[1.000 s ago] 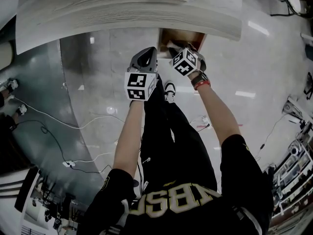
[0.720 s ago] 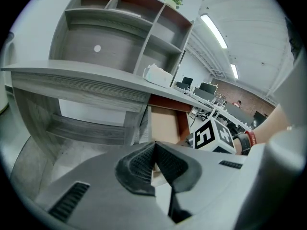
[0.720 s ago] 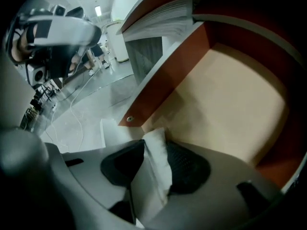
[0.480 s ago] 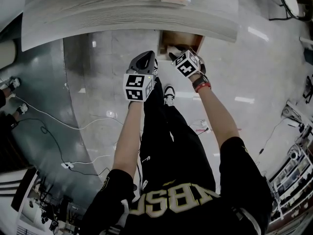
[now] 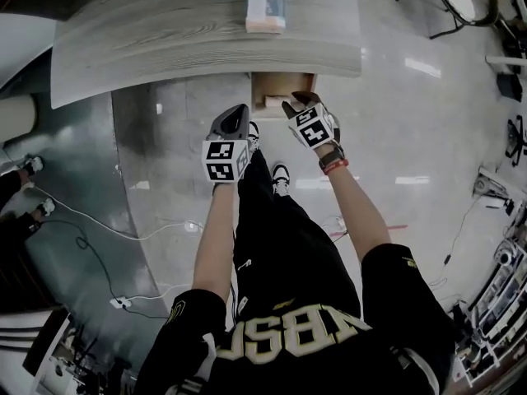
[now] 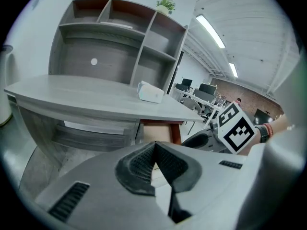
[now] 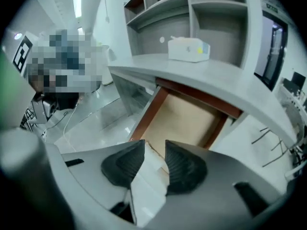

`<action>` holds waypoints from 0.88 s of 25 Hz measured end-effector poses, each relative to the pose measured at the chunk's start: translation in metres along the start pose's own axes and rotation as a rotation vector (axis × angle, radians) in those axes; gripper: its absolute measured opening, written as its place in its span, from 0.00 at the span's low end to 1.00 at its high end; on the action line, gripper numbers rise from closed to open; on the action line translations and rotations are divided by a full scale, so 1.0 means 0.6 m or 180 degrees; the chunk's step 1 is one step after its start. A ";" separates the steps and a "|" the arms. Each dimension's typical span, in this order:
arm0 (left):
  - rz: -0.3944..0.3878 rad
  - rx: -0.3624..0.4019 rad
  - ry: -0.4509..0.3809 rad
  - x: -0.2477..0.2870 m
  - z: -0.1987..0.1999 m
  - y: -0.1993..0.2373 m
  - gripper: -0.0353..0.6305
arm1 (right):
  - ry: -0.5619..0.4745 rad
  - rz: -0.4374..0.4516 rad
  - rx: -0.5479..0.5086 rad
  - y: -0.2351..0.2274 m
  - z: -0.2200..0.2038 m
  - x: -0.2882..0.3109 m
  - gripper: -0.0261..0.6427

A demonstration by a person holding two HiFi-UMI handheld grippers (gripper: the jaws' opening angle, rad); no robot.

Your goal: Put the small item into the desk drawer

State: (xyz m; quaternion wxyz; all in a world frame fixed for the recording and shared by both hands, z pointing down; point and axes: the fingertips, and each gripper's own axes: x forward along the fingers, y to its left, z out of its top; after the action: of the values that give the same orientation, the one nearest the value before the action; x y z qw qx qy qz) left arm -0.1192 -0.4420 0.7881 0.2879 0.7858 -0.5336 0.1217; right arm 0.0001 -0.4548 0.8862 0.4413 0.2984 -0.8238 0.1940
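The desk drawer [image 5: 284, 83] stands pulled out under the desk top, its bare brown bottom [image 7: 187, 119] showing. My right gripper [image 5: 293, 100] hovers at the drawer's front edge. The small white item [image 7: 146, 186], a flat piece, lies between the right gripper's [image 7: 154, 150] pads, and the jaws are closing on it. In the head view the item [image 5: 275, 100] shows as a white patch at the gripper's tip. My left gripper [image 5: 237, 112] hangs to the drawer's left, above the floor. The left gripper [image 6: 154, 145] is shut with nothing in it.
A white tissue box [image 5: 265, 8] sits on the grey wood desk [image 5: 165, 31], above the drawer. Open shelves [image 6: 120, 32] rise behind the desk. The person's legs and a shoe [image 5: 283, 174] are below the grippers. Cables [image 5: 99, 204] run across the floor at left.
The head view has drawn back, so the desk and drawer look smaller. Both grippers keep their places by the drawer, and the white item stays at the right gripper's tip.
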 end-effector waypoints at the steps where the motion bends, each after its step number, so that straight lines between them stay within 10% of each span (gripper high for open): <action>1: -0.0013 0.0003 -0.0019 -0.003 0.008 -0.006 0.07 | -0.0060 -0.0048 0.0045 -0.006 0.004 -0.015 0.24; 22: 0.0037 0.0300 -0.0830 -0.180 0.274 -0.116 0.07 | -0.1613 -0.0842 0.0949 -0.063 0.155 -0.422 0.16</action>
State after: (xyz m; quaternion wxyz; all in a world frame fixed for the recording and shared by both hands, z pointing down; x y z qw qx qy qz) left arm -0.1183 -0.4363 0.5792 0.1781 0.8046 -0.5647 0.0451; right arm 0.0777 -0.4564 0.6251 0.1948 0.5031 -0.8240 0.1731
